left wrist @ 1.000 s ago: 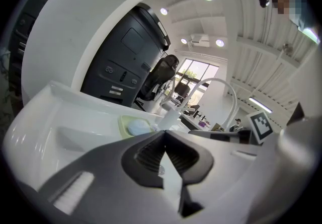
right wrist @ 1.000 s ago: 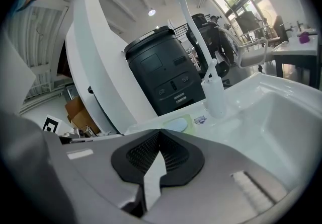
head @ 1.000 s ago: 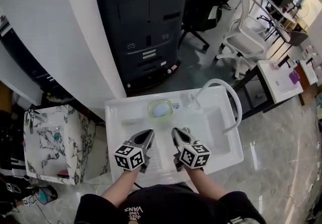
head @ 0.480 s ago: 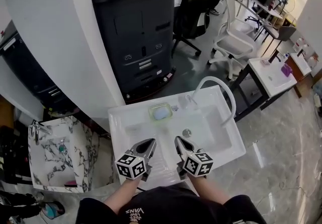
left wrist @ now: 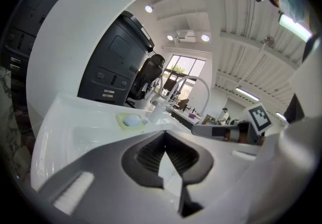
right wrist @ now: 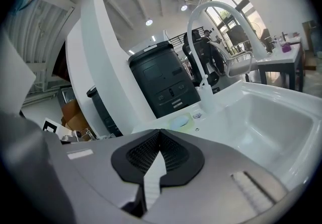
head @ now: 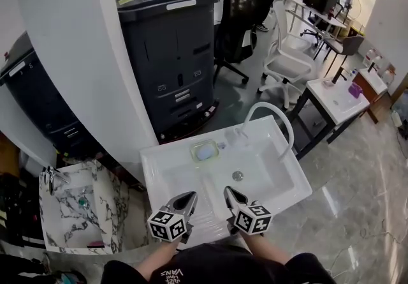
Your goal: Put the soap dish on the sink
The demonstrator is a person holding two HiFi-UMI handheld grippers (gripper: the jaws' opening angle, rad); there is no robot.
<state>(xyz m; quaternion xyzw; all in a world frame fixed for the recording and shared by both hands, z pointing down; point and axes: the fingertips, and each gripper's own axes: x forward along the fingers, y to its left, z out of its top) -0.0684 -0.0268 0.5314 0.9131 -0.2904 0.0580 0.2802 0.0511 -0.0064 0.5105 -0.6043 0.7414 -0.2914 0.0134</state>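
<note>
A pale green soap dish with a light blue soap in it rests on the back ledge of the white sink, left of the curved white faucet. The dish also shows in the left gripper view, and the dish lies beside the faucet base in the right gripper view. My left gripper and right gripper hover side by side over the sink's front edge, well short of the dish. Both are shut with nothing between their jaws.
A dark grey printer cabinet and a white pillar stand behind the sink. A marbled basin sits lower left. Office chairs and a second white sink table stand to the right.
Both grippers have drawn back from the dish toward the sink's front edge, staying shut. The head view has risen, showing more of the room.
</note>
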